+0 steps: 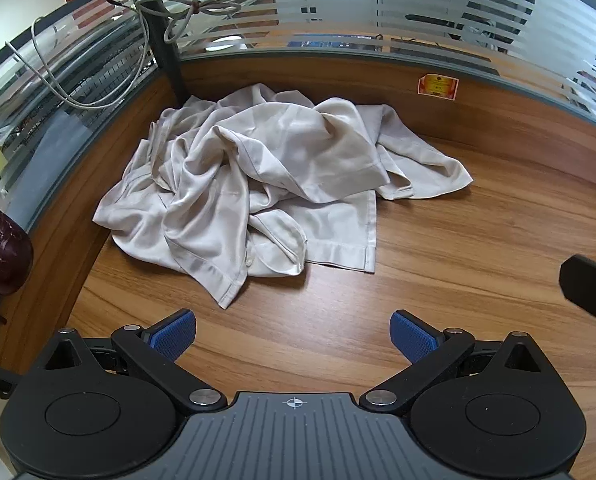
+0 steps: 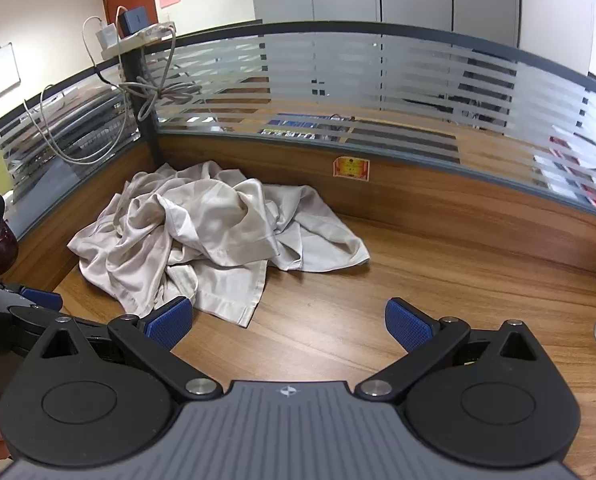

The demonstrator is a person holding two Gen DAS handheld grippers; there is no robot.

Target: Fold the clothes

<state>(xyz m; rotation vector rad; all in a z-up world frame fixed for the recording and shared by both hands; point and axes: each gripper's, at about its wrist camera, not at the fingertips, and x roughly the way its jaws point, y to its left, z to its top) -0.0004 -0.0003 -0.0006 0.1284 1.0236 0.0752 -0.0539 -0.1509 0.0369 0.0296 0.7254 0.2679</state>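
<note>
Both grippers, left (image 1: 293, 336) and right (image 2: 289, 326), hang spread wide and empty over bare desk (image 1: 458, 280). Shirt (image 1: 257, 184) lies crumpled in the far corner against the partition (image 1: 338, 68). Folding hasn't begun; next, I'd say, find a hem or collar and spread it flat.

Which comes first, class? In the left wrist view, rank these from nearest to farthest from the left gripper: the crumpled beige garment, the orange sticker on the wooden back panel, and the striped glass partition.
1. Crumpled beige garment: on the desk, just ahead of the open left gripper.
2. Orange sticker: on the wooden back panel, behind the garment, to the right.
3. Striped glass partition: above the panel, farthest back.
</note>
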